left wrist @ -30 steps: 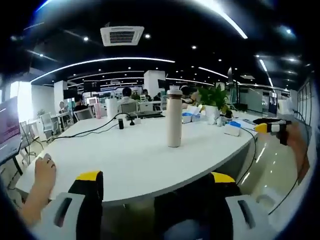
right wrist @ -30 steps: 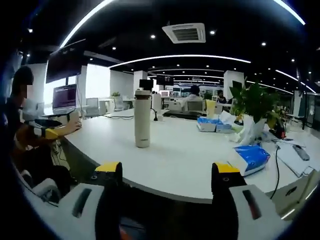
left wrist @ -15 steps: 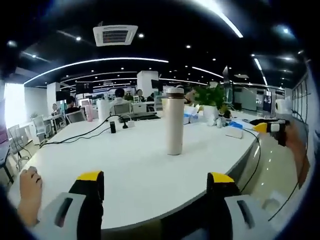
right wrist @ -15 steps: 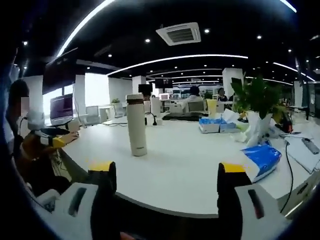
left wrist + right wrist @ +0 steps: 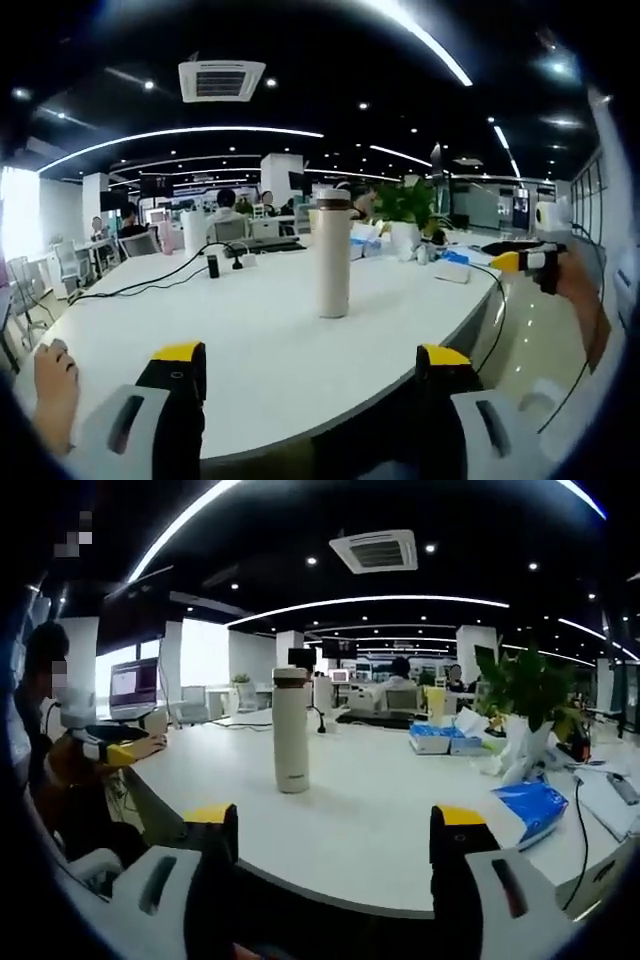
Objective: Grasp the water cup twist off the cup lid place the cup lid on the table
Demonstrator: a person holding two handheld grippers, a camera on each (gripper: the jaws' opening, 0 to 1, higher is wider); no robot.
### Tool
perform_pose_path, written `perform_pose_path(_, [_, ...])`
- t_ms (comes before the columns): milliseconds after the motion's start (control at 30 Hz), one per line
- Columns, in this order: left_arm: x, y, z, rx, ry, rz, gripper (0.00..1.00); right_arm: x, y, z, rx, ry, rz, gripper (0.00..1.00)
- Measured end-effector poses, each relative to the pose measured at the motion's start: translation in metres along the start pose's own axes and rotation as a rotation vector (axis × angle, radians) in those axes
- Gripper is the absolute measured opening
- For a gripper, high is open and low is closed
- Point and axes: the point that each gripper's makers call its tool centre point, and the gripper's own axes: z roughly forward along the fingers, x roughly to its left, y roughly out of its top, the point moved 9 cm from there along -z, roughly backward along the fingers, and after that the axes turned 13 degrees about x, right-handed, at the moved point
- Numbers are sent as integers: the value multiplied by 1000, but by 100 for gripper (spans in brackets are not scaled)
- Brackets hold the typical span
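A tall cream water cup (image 5: pixel 332 255) with a brown band and a white lid stands upright on the white table (image 5: pixel 250 330), ahead of my left gripper (image 5: pixel 310 365). That gripper is open, its yellow-tipped jaws wide apart and short of the table's near edge. In the right gripper view the same cup (image 5: pixel 291 732) stands upright left of centre, its lid (image 5: pixel 290 674) on. My right gripper (image 5: pixel 335 825) is open too, well back from the cup. The right gripper (image 5: pixel 528 262) also shows at the far right of the left gripper view, the left gripper (image 5: pixel 105 748) at the left of the right gripper view.
A black cable and power strip (image 5: pixel 215 265) lie on the far left of the table. A potted plant (image 5: pixel 525 705), tissue boxes (image 5: pixel 440 742) and a blue pack (image 5: pixel 530 805) sit to the right. A hand (image 5: pixel 52 385) rests at the table's left edge. People sit at desks behind.
Both views have shifted a little with the hands. In the left gripper view the cup sits slightly further left; in the right gripper view it sits slightly right. Both grippers stay open.
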Motion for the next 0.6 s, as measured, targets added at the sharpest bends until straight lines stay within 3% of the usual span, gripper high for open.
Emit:
perform_pose_path(300, [-6,-1,-5,-20,-47,14,86,7,0,0,-3,23,-40,79])
perform_pose_path(600, [-13,0,6,-17,-89,51,86,7,-4,7,-4,57,-27,79])
